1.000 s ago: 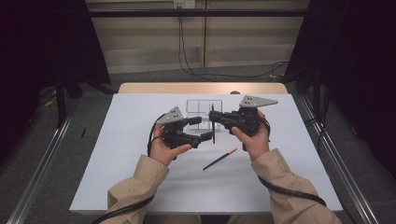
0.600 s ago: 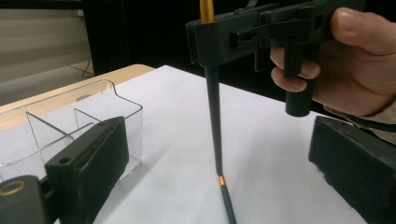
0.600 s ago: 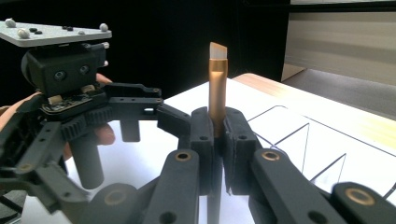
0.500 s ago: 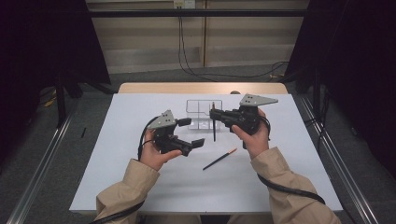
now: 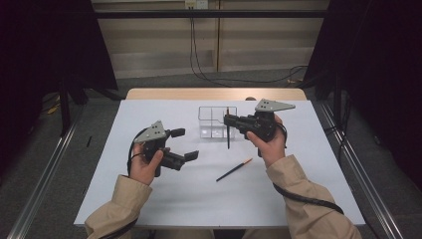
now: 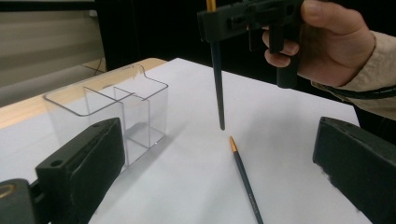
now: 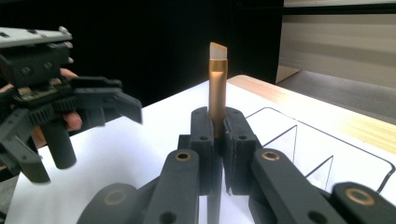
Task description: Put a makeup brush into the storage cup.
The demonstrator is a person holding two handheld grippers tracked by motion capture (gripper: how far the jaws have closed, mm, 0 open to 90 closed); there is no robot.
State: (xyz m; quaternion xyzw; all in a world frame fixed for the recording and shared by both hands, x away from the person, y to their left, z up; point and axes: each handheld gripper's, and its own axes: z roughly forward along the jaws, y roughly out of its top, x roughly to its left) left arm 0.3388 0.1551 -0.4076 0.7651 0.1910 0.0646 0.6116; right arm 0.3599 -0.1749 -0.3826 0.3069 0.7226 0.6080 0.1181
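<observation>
the right gripper (image 5: 230, 120) was clamped on an upright brush (image 5: 228, 134) just at 6 o'clock of the clear organiser (image 5: 211, 110), not yet dropped in. the second brush (image 5: 234, 170) lay on the table (image 5: 298, 189). the left gripper (image 5: 185, 144) gaped wide, empty.

Divided box (image 5: 215, 122) at back centre of bench (image 5: 149, 204); right gripper (image 5: 228, 120) just right of it, holding one brush (image 5: 228, 135) upright above the bench; second brush (image 5: 234, 170) lying flat nearer the person; left gripper (image 5: 184, 144) well left of that
</observation>
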